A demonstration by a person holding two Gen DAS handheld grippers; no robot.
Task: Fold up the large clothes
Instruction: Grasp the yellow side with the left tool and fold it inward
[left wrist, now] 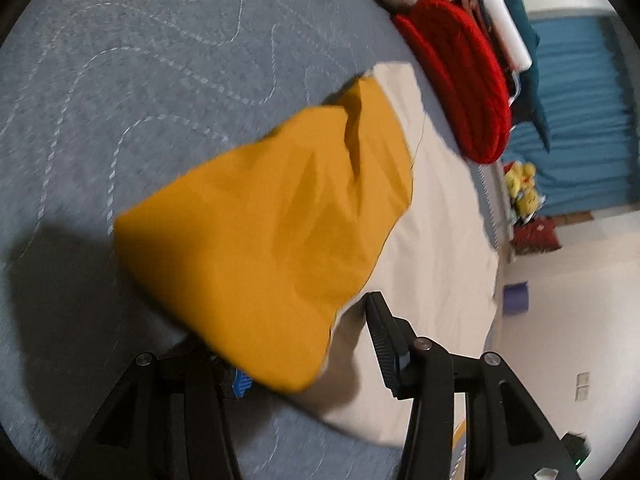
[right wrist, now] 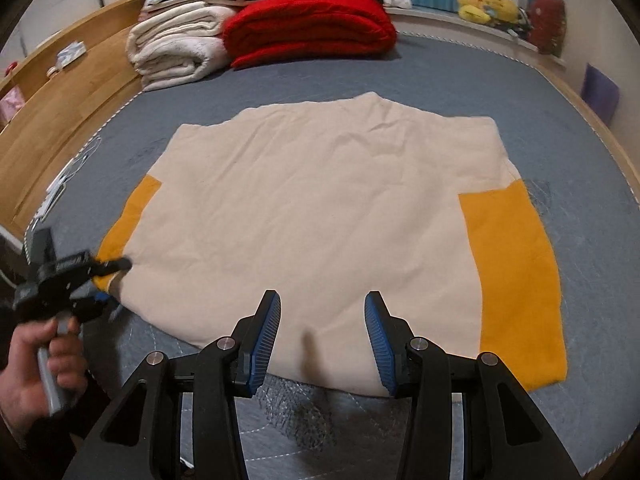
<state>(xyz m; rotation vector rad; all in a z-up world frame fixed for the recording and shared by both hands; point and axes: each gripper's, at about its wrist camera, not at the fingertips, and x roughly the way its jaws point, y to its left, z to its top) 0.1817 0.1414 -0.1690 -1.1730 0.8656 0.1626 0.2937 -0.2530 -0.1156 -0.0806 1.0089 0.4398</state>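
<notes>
Mustard sleeve (left wrist: 272,232) between parted hand-held gripper (left wrist: 304,344) fingers

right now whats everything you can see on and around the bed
garment: one, cream with mustard-yellow sleeves, spread flat mid-bed
bedspread: one, grey-blue quilted, under the garment
red blanket: one, red, folded at the far end of the bed
white towels: one folded stack, off-white, beside the red blanket
plush toys: a few, yellow, on the far ledge by the blue curtain
bed frame: one, wooden, along the bed's side
hand: one, holding the left claw's handle
left claw: one, black, at the yellow sleeve, sleeve between its open jaws
right claw: one, black with blue pads, open over the near hem
</notes>
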